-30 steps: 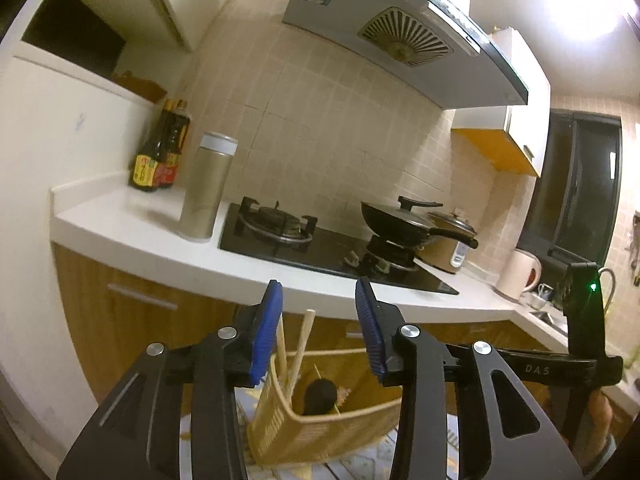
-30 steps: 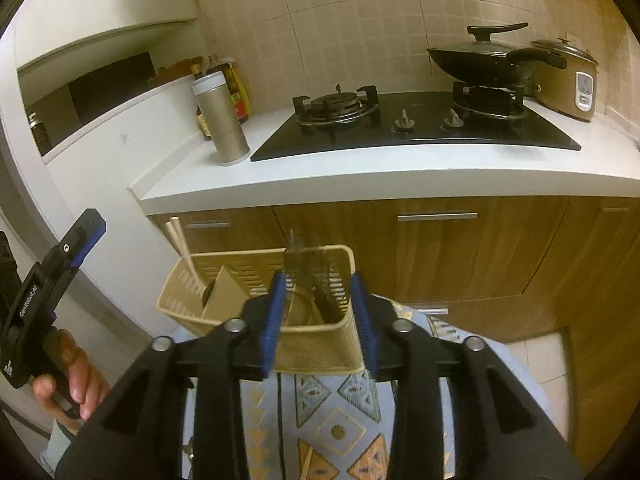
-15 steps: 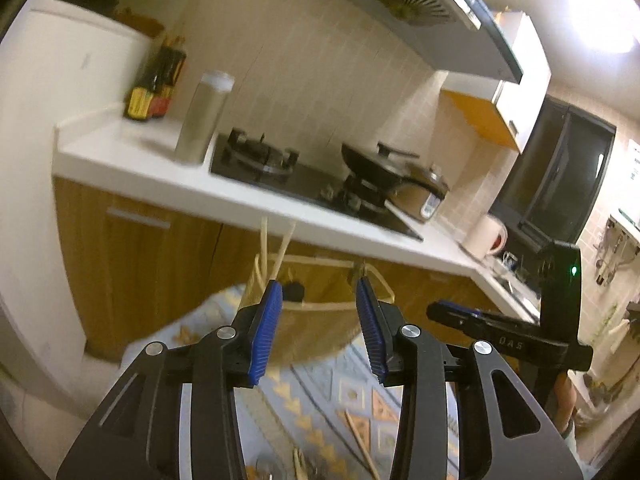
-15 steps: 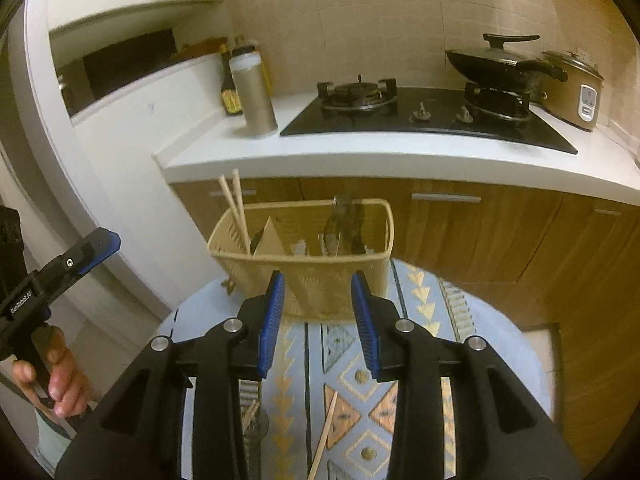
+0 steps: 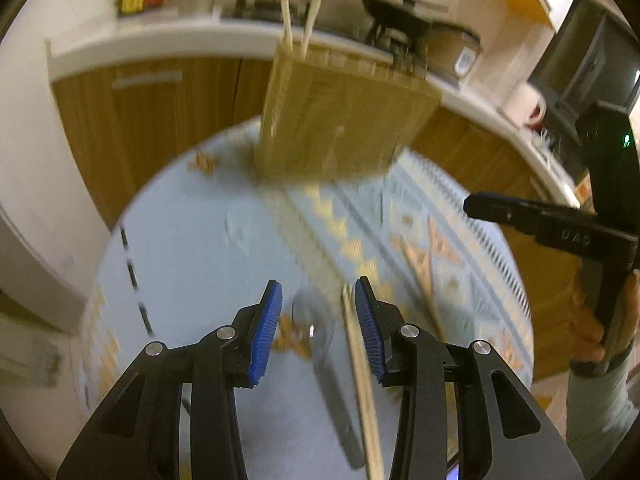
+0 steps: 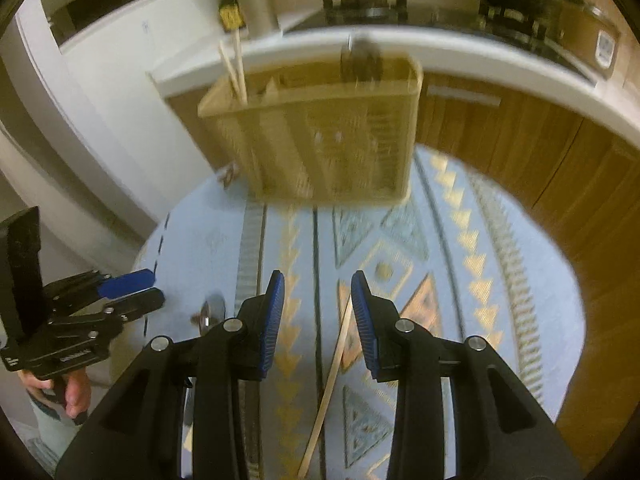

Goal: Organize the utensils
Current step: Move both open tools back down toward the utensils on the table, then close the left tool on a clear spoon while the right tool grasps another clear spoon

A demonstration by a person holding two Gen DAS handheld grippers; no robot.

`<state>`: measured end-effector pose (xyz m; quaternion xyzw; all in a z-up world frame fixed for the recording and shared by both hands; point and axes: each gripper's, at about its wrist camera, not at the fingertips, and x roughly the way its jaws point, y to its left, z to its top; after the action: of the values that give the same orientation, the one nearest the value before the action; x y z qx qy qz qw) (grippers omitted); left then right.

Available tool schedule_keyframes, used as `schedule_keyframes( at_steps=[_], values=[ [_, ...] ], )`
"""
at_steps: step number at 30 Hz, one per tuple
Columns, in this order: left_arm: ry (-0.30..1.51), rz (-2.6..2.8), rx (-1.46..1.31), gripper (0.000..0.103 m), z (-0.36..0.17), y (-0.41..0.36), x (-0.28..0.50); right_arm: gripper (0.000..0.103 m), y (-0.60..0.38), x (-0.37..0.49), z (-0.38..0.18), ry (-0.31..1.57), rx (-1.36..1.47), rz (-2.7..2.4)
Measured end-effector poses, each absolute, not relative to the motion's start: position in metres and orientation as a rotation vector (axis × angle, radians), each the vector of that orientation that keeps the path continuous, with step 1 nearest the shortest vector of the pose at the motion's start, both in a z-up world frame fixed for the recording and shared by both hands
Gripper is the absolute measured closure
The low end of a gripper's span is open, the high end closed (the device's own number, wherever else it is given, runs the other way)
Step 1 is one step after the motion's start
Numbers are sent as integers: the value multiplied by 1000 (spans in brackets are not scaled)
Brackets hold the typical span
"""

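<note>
A tan utensil basket (image 5: 336, 116) (image 6: 320, 136) stands at the far side of a round table with a blue patterned cloth (image 5: 224, 248) (image 6: 460, 264). Two chopsticks (image 6: 236, 68) and a dark utensil (image 6: 360, 60) stick up from it. My left gripper (image 5: 316, 320) is open above a wooden chopstick (image 5: 364, 380) and a blurred metal utensil (image 5: 320, 344) lying on the cloth. My right gripper (image 6: 318, 312) is open above another chopstick (image 6: 332, 376); a spoon (image 6: 212, 308) lies to its left. Both are empty.
Behind the table are wooden cabinets (image 6: 520, 136) and a white counter (image 5: 140, 40) with stove, pan, rice cooker and bottles. A white wall (image 6: 100, 100) stands at left. The right gripper shows in the left wrist view (image 5: 552, 228), the left gripper in the right wrist view (image 6: 92, 304).
Both grippers have tilted down and pulled back from the basket toward the tabletop. The loose chopsticks and spoon have come into view under them. The jaws stayed open.
</note>
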<state>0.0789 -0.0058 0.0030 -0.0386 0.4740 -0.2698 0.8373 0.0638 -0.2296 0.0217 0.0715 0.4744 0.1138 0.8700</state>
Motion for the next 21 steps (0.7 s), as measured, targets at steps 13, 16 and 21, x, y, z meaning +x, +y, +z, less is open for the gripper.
schedule_keyframes(
  at_steps=[13,16,21],
  values=[
    [1147,-549,0,68,-54,-25,68,71,-170,31,-49,1137,111,337],
    [1137,-540,31,68,-52,-29,65,72,-158,29,-61,1161,110,352],
    [1127,-537,41,69,-51,-30,65,72,-142,24,-71,1133,34,312]
  ],
)
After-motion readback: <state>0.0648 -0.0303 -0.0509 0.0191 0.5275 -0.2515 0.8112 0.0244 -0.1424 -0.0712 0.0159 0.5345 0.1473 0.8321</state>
